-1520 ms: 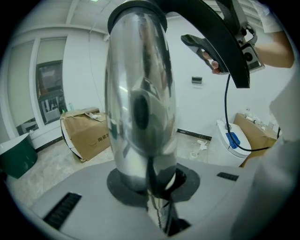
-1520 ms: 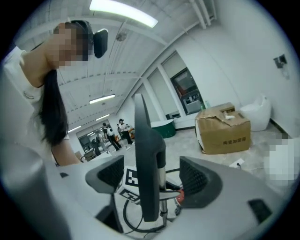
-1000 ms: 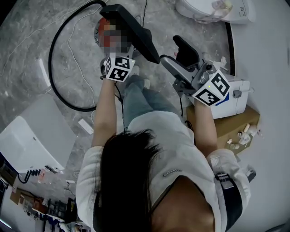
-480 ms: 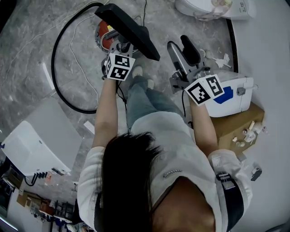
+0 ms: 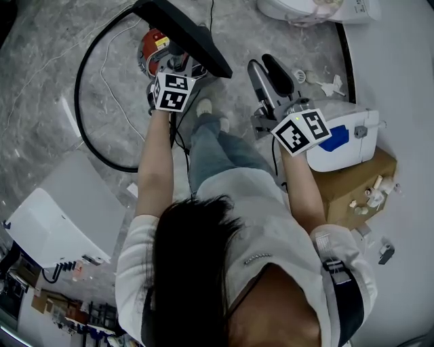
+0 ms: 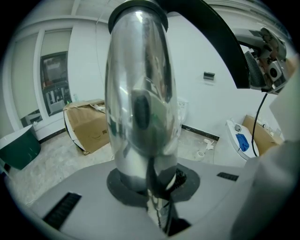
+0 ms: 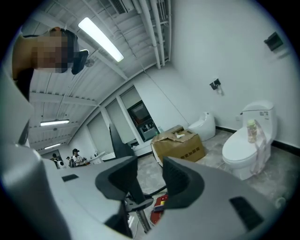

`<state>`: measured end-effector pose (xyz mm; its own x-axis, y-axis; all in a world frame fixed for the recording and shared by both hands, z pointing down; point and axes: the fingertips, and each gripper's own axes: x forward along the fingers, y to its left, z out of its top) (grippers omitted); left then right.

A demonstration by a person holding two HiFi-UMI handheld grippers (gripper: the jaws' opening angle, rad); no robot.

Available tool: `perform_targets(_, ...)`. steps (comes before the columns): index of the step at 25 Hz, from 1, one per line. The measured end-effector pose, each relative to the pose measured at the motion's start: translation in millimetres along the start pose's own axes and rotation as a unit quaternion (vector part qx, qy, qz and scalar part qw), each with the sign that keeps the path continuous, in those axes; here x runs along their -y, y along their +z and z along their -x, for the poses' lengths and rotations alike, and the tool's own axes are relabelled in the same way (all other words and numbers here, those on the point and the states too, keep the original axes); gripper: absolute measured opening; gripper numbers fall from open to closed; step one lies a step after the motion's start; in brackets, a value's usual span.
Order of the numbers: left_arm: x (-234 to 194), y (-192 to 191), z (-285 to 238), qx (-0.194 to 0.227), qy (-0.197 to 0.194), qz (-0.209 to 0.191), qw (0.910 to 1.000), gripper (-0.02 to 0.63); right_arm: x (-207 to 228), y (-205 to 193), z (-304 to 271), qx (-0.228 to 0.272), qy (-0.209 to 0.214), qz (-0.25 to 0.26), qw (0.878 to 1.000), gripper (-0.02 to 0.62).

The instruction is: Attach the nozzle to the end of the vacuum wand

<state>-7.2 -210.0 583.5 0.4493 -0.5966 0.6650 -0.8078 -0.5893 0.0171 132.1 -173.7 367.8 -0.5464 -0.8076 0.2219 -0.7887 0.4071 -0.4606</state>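
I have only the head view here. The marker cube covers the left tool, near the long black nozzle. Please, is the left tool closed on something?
Observer: Yes. In the left gripper view the left tool is shut on the chrome wand.
Operator: And the right tool, does it carry anything?
Observer: No. In the right gripper view the right tool is closing, with nothing between its jaws.
Operator: Is the nozzle on the wand's end?
Observer: The left gripper view shows a black collar around the wand's top end, and the nozzle extends from there. Whether it is locked on, I cannot tell.
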Motion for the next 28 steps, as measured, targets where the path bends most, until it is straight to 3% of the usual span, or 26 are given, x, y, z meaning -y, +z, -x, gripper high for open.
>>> perform_targets(5,-2.0,1.1,-9.9,-0.006,-0.005,0.002,1.0000,0.052,16.0,-8.4,-9.9,-0.001,-0.032,-0.003,0.999,0.173)
perform_targets(16,-6.8,0.8,-12.7,-0.005,-0.003,0.004,1.0000,0.052,39.5,-28.2,-33.2,-0.012,-0.099,0.010,0.995,0.033)
perform_targets(28,-6.7,-2.3,-5.4,-0.004,-0.006,0.003,1.0000,0.052,36.9,-47.7,-32.6,-0.049,-0.112,0.042,0.992,0.014)
